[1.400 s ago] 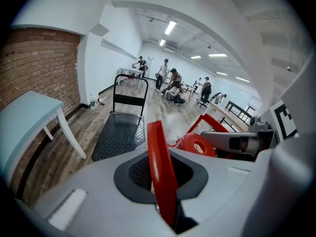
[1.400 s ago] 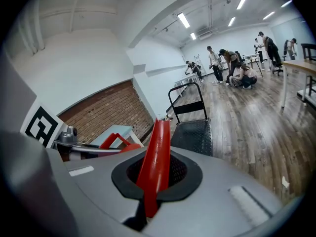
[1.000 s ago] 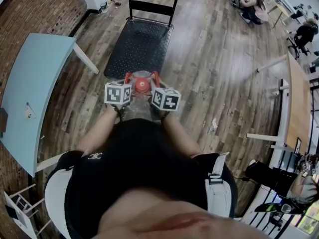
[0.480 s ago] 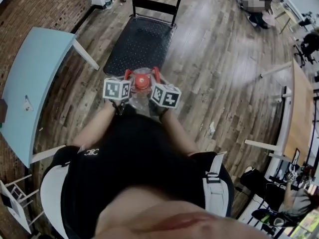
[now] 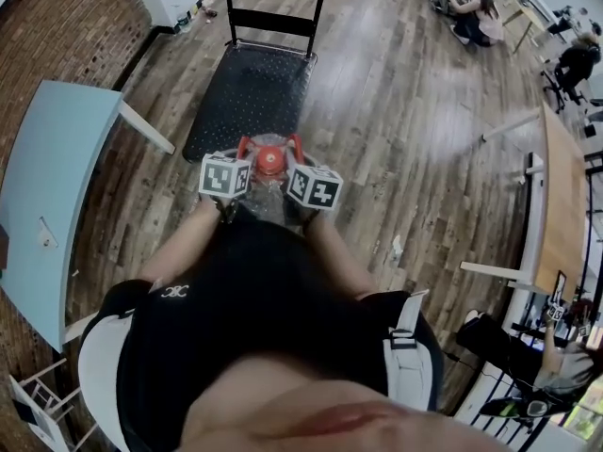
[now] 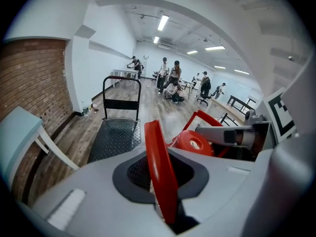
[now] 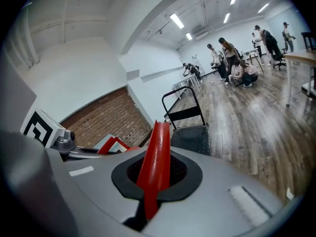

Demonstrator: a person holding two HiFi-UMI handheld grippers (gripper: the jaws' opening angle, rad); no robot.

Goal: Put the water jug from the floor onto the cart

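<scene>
At 12 o'clock from the person's chest, in the head view, the water jug (image 5: 269, 199) is hanging between the two tools, its red cap (image 5: 270, 161) facing up. The left gripper (image 5: 242, 151) is clamping the red handle loop (image 5: 247, 142) at the cap's 9 o'clock side, and the right gripper (image 5: 298, 153) is clamping the matching loop at its 3 o'clock side. The person's own body is hiding the jug's base, so I cannot tell whether it is touching the floor (image 5: 405, 139).

The left gripper view is showing the left gripper (image 6: 163, 184) with its jaws pressing together on a red handle strip (image 6: 157, 167) that is standing upright between them, with the cap (image 6: 193, 142) sitting at 2 o'clock from it. The right gripper view is showing the right gripper (image 7: 152, 184) doing the same, its jaws squeezing a red strip (image 7: 157, 157).

The cart (image 5: 247, 90) is lying at 12 o'clock from the jug, its black studded deck bare and its push bar (image 5: 277, 19) standing at the far end. The jug is overlapping the deck's near edge in the head view. A light blue table (image 5: 47, 177) is standing at 9 o'clock beside a brick wall (image 5: 61, 22), and a wooden desk (image 5: 565, 196) is sitting at 3 o'clock. People (image 5: 466, 3) are gathering well away at 1 o'clock.
</scene>
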